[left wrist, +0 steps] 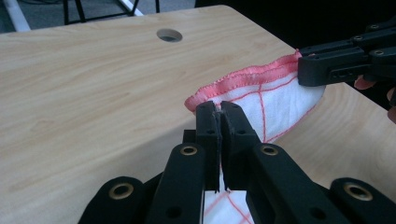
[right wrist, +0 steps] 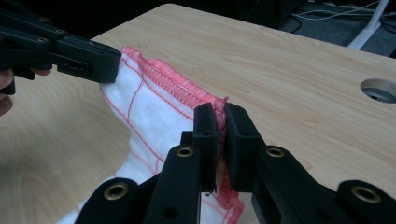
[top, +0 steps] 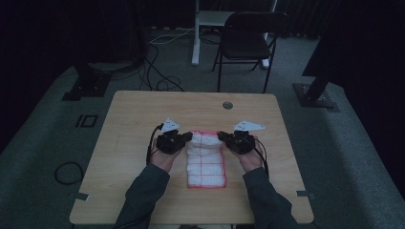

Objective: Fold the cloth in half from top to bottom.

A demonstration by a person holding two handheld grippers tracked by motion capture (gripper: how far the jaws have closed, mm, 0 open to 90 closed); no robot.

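Observation:
A white cloth (top: 206, 160) with red grid lines and a red stitched hem lies in the middle of the wooden table (top: 143, 109). Its far edge is lifted off the table between the two grippers. My left gripper (top: 188, 138) is shut on the far left corner of the cloth (left wrist: 261, 95), with the hem pinched between its black jaws (left wrist: 218, 112). My right gripper (top: 222, 136) is shut on the far right corner of the cloth (right wrist: 149, 102), its jaws closed on the red hem (right wrist: 220, 109). In each gripper view the other gripper (left wrist: 345, 60) (right wrist: 60, 51) holds the opposite corner.
A round cable hole (top: 227, 105) sits near the table's far edge. Behind the table stand a black folding chair (top: 246, 40) and a white post (top: 196, 33). Cables (top: 157, 71) lie on the grey floor. Two forearms in dark sleeves (top: 143, 195) come in from the front.

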